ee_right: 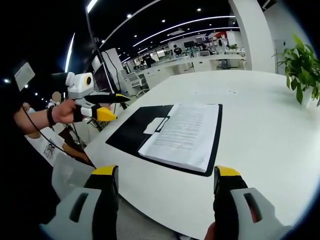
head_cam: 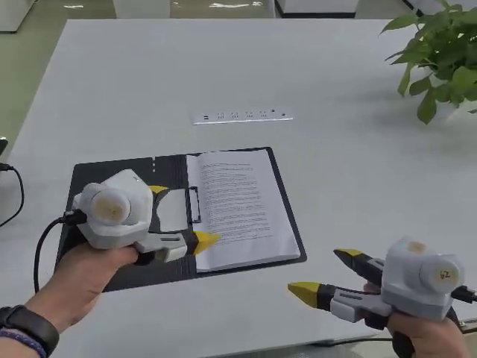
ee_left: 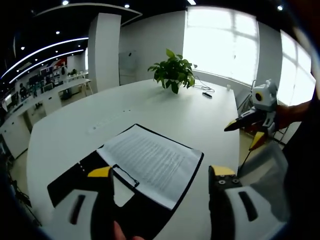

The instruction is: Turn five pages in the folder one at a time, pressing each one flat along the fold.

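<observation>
1. Straight before you on the pale, smooth table [head_cam: 223, 67] lies one black folder [head_cam: 164, 270], flat, rectangular and open; its right half carries one stack of white printed pages [head_cam: 242, 205]; its left half is plain black cover with one pale rectangular patch [head_cam: 173, 212] and one thin dark clip [head_cam: 195, 205] beside the stack.
2. Your left gripper [head_cam: 182, 215] has a rounded white moulded body and dark jaws ending in yellow wedge tips; you hold it above the folder's left half, near the clip; its jaws stand wide apart and grip nothing.
3. Your right gripper [head_cam: 324, 272] is of the same make; it sits over bare table just off the folder's near right corner, clear of the pages; its jaws are also spread wide, with nothing between them.
4. Counted: two grippers; four yellow tips; one folder; one stack; the number of sheets in the stack cannot be told, though its near edge shows some thickness.
5. Beyond the folder lies one flat white power strip [head_cam: 242, 116] with a row of small sockets; one leafy green plant [head_cam: 440, 52] stands at the far right; one dark cable [head_cam: 16, 195] curls at the left edge; one dark band [head_cam: 28, 326] circles your left wrist.
</observation>
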### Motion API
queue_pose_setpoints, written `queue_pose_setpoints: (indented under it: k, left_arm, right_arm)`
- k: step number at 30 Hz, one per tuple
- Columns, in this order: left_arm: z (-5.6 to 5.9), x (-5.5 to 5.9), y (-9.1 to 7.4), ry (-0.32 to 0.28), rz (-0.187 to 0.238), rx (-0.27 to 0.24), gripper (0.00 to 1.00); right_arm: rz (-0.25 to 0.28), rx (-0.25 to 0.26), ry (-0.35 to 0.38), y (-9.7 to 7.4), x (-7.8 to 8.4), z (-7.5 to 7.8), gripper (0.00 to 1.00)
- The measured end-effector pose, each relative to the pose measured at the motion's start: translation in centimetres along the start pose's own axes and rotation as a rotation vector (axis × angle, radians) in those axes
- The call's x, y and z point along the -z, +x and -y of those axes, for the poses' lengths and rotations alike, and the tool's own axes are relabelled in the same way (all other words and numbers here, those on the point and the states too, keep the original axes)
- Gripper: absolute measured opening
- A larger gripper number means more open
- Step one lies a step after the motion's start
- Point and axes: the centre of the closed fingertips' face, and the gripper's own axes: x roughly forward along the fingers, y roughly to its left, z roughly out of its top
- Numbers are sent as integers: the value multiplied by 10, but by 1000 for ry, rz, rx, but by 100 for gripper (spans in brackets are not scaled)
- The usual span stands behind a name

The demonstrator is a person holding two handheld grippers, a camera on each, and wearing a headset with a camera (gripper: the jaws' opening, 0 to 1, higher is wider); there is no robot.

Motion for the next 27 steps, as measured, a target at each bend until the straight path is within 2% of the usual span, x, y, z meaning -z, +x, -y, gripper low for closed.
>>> queue_pose_setpoints:
  k: [12,19,23,27]
  left_arm:
    - [28,-14,48,40,-21,84,75]
    - [37,-20,70,37,-24,110,74]
    - [39,-20,88,39,-38,125,74]
    - [41,-24,100,42,-43,133,74]
  right_arm:
    - [-2,-2,12,-1,1,5,78]
    - [0,2,26,-2,2,8,77]
    - [-10,0,28,-2,5,9,77]
    - [-9,-1,35,-2,6,11,77]
